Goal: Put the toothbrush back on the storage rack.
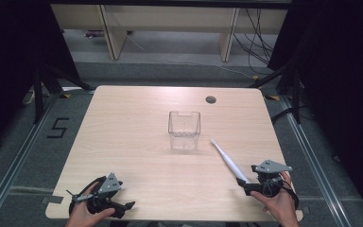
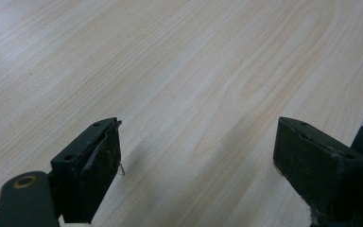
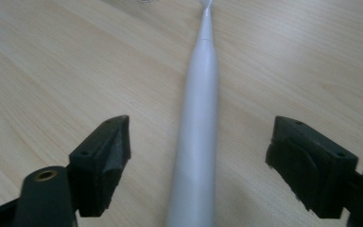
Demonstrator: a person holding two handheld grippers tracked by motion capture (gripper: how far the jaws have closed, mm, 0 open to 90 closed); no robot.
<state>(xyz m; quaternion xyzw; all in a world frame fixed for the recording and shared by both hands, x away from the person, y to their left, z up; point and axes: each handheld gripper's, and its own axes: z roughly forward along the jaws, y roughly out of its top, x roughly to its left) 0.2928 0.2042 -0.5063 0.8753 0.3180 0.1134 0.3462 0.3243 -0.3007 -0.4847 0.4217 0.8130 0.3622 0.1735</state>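
Container (image 1: 185,130) mid-table (image 1: 123,123); toothbrush (image 1: 229,161) right of it, handle between right gripper (image 1: 248,185) jaws, untouched.

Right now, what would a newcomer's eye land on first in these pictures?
First the clear plastic container, standing upright near the middle of the wooden table. Next the white toothbrush, lying flat to its right with the brush head toward the container. Its handle end runs between the open jaws of the right gripper at the table's near right edge, not yet clamped, while the left gripper rests open over bare wood at the near left.
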